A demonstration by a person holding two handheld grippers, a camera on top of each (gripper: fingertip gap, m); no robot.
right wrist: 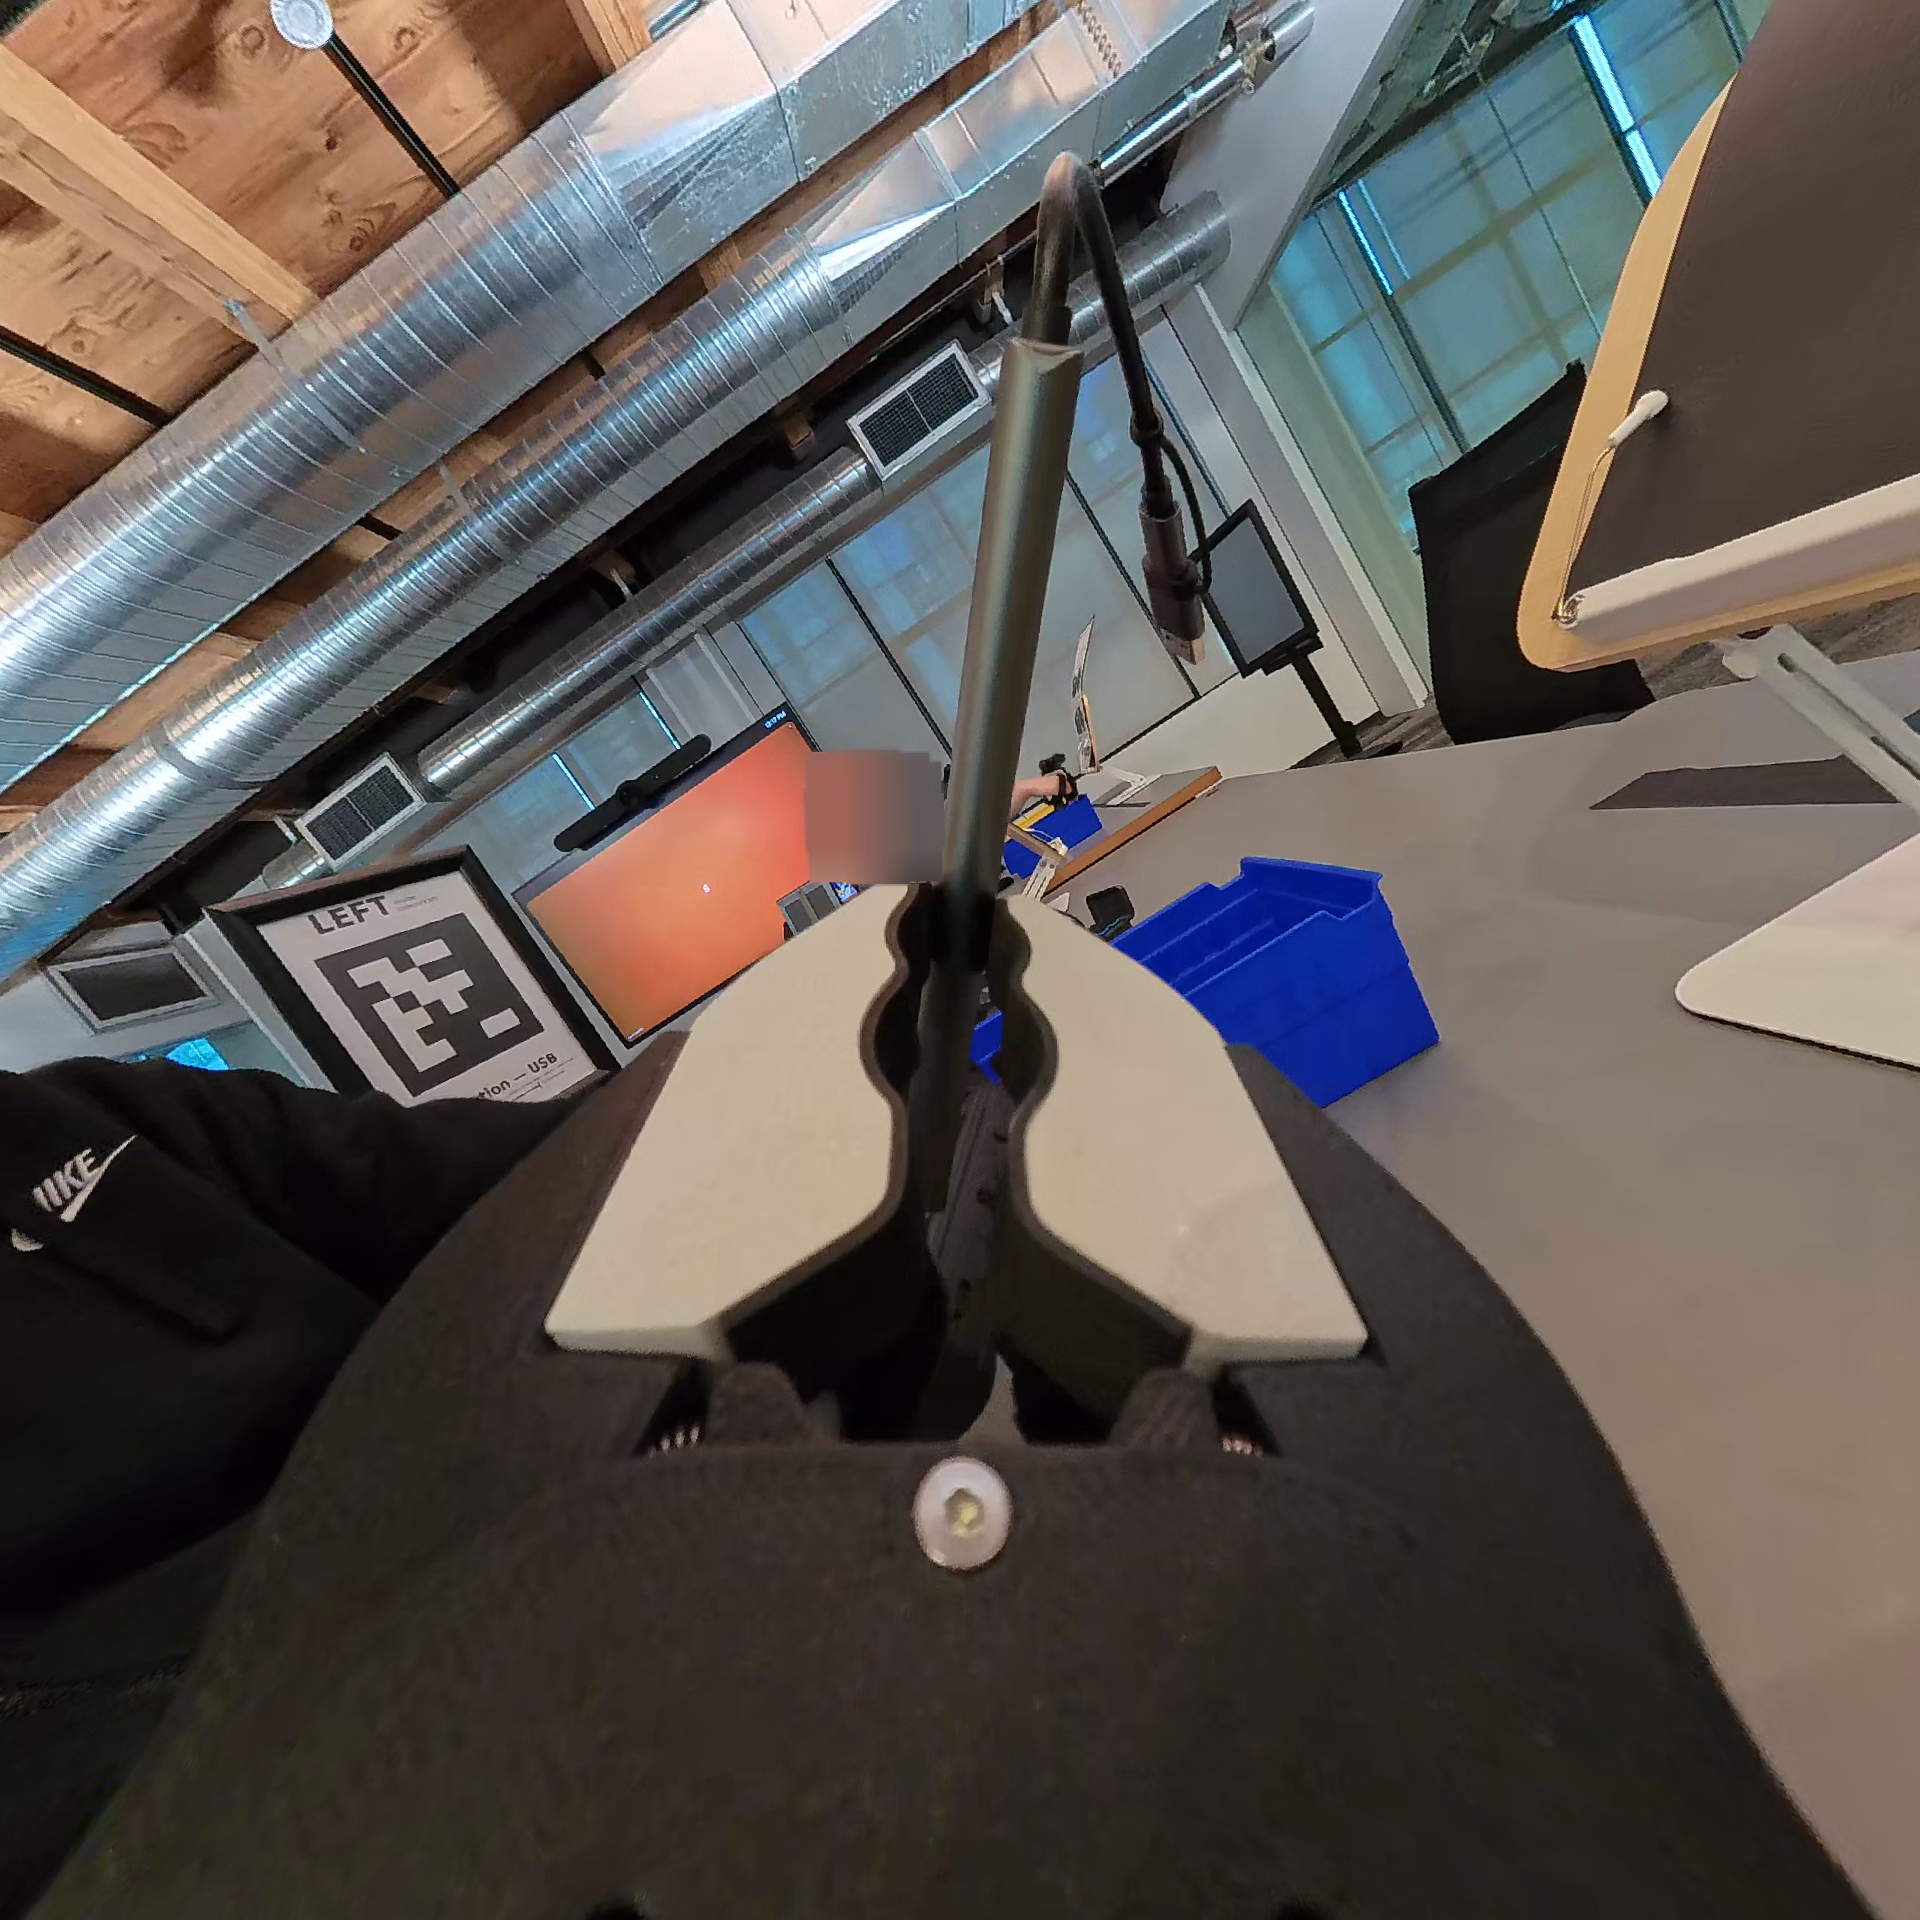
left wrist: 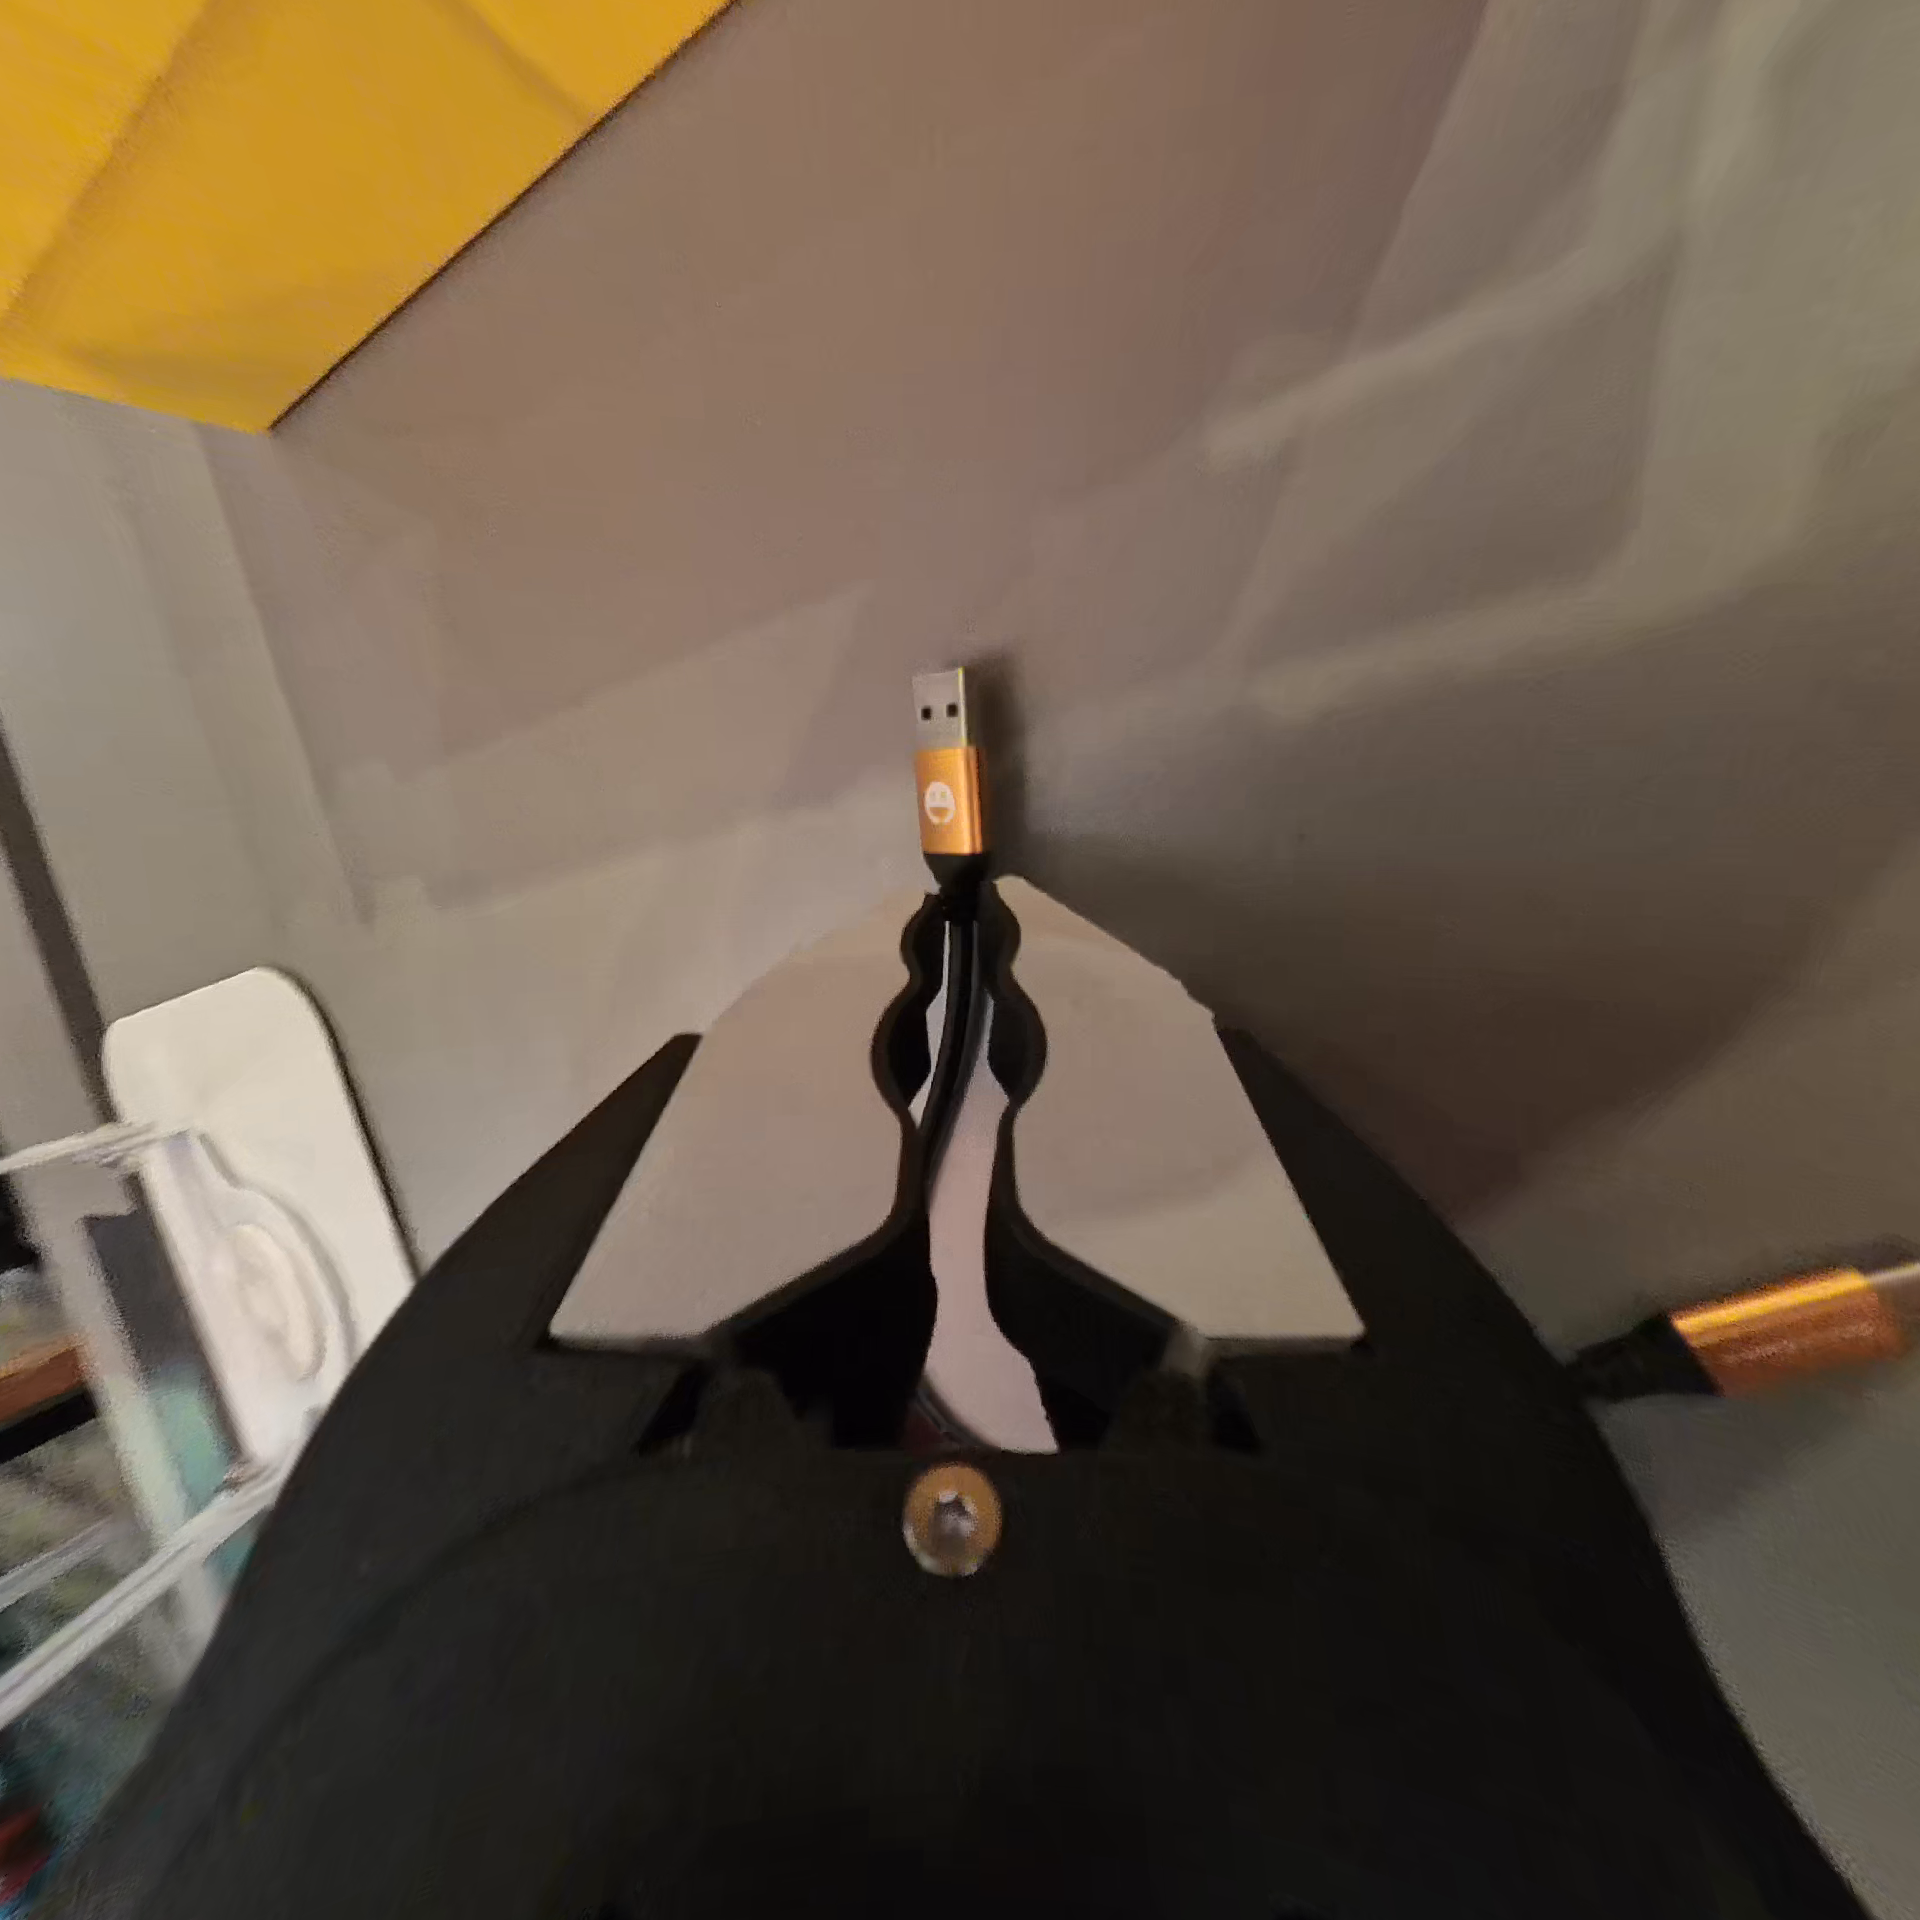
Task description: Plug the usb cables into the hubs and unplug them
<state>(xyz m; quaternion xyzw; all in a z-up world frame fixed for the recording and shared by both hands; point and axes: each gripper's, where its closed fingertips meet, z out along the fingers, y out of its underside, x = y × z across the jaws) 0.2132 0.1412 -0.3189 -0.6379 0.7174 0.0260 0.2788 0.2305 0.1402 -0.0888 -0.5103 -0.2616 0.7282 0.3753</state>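
In the left wrist view my left gripper (left wrist: 958, 904) is shut on a black cable (left wrist: 954, 1029), just behind its orange USB plug (left wrist: 945, 774). The plug's metal tip points forward over the grey table (left wrist: 1143, 468). A second orange plug (left wrist: 1766, 1342) lies blurred at the right edge. In the right wrist view my right gripper (right wrist: 961, 925) is shut on a slim dark grey hub (right wrist: 1003, 623) that stands up, seen edge-on. The hub's own black cable (right wrist: 1091, 229) loops over its top and its plug (right wrist: 1174, 582) dangles to the right. The hub's ports are not visible.
Stacked blue bins (right wrist: 1288, 966) stand on the grey table (right wrist: 1558, 1143) beyond the right gripper. A white monitor foot (right wrist: 1818, 987) is at the right. A person's black sleeve (right wrist: 156, 1247) is at the left. A white stand (left wrist: 260, 1195) sits left of my left gripper.
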